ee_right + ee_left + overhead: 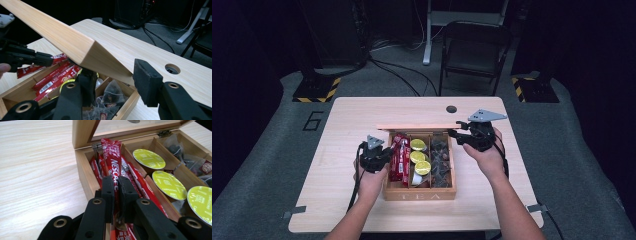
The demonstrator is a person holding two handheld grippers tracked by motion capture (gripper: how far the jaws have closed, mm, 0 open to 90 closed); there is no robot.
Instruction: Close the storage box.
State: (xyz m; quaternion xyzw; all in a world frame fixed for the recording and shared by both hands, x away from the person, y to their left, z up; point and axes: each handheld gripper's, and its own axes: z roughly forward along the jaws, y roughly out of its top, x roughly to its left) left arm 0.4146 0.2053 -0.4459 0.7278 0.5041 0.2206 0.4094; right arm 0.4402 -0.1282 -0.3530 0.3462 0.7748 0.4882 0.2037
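Note:
A wooden tea box (419, 195) stands on the table with its lid (412, 126) raised. Its left compartment holds red Nescafe sticks (399, 157), the middle one yellow capsules (418, 156), the right one dark tea bags (440, 160). My left gripper (115, 182) is shut on one red stick (112, 157), whose top pokes up above the others. In the high view this gripper (388, 154) sits at the box's left wall. My right gripper (116, 80) grips the right end of the lid (62, 35), one pad on each face; in the high view it (453, 132) is at the box's back right corner.
The pale wooden table (357, 125) has a round cable hole (451, 109) behind the box. A dark folding chair (472, 47) and cables lie on the floor beyond the far edge. Bare tabletop lies left and right of the box.

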